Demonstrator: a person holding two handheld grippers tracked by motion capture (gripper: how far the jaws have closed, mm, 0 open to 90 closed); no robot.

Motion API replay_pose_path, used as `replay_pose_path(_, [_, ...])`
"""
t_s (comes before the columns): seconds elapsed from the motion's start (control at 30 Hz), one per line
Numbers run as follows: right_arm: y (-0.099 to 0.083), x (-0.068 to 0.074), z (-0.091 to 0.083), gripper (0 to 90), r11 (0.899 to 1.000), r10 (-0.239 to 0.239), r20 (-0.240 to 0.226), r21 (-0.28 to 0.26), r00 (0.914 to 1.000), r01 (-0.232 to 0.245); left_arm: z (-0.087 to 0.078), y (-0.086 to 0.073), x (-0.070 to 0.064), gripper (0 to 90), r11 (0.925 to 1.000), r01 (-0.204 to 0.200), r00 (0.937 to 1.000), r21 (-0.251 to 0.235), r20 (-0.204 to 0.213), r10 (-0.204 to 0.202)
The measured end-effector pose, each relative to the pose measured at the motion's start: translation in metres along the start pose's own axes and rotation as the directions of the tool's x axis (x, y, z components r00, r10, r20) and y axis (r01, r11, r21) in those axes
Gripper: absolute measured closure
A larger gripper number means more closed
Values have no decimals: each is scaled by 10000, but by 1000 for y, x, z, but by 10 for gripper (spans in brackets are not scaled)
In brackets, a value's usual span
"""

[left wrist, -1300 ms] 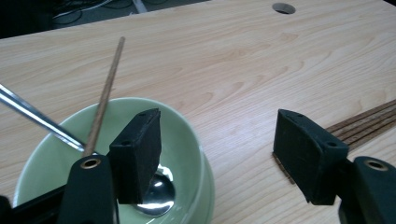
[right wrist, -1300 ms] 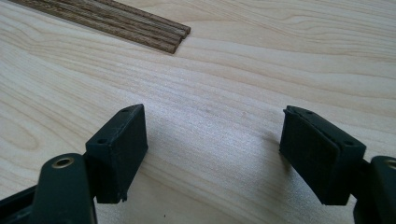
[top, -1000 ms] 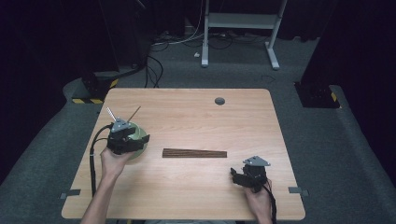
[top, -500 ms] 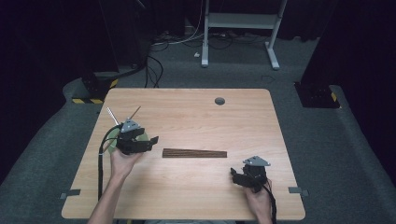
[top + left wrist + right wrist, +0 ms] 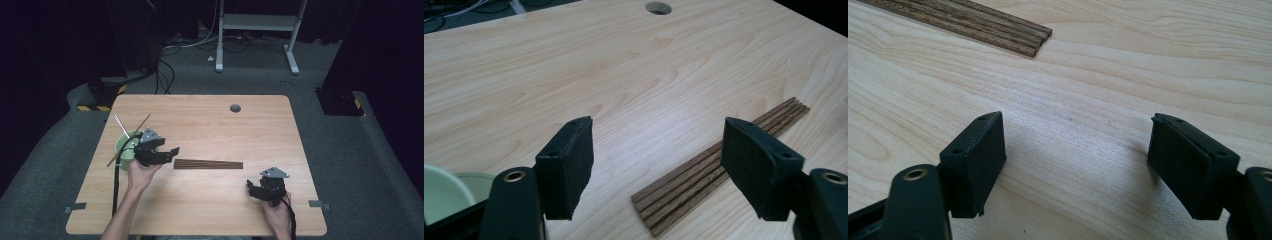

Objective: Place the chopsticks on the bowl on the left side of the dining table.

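You held your left tool [image 5: 167, 152] wide just beside the chopstick bundle [image 5: 208, 164], ready to straddle one, your right tool [image 5: 256, 189] gaping idle nearby.

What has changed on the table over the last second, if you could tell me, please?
The left gripper has moved rightward from over the green cup toward the near end of the dark chopsticks, jaws open and empty. Nothing was taken hold of or let go. The chopsticks, the cup with its two sticks and the right gripper, open near the table's front edge, stayed put.
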State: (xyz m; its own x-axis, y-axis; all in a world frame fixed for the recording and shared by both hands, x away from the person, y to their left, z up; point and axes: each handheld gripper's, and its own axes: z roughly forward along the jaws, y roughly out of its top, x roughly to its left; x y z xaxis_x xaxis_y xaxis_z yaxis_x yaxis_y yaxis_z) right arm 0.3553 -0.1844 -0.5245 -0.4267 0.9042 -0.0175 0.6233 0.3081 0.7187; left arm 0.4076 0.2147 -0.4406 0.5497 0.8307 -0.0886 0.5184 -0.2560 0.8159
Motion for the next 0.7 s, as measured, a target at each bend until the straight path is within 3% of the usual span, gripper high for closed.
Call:
replay_pose_path(0.3, [0, 0, 0, 225, 10000, -18, -2, -5, 10000, 18, 12, 2, -8, 261, 9999, -28, 9991, -131, 420, 33])
replay_pose_path(0.37, [0, 0, 0, 226, 10000, -27, 0, -11, 10000, 27, 15, 2, -9, 243, 9999, 18, 9977, -163, 678, -7])
replay_pose_path(0.53, [0, 0, 0, 225, 10000, -23, -3, -4, 10000, 23, 24, 2, -14, 226, 9999, -105, 9951, -56, 978, 110])
replay_pose_path(0.7, [0, 0, 0, 225, 10000, -2, -2, -1, 10000, 2, 34, 3, -22, 255, 9995, -221, 9945, 208, 1027, 199])
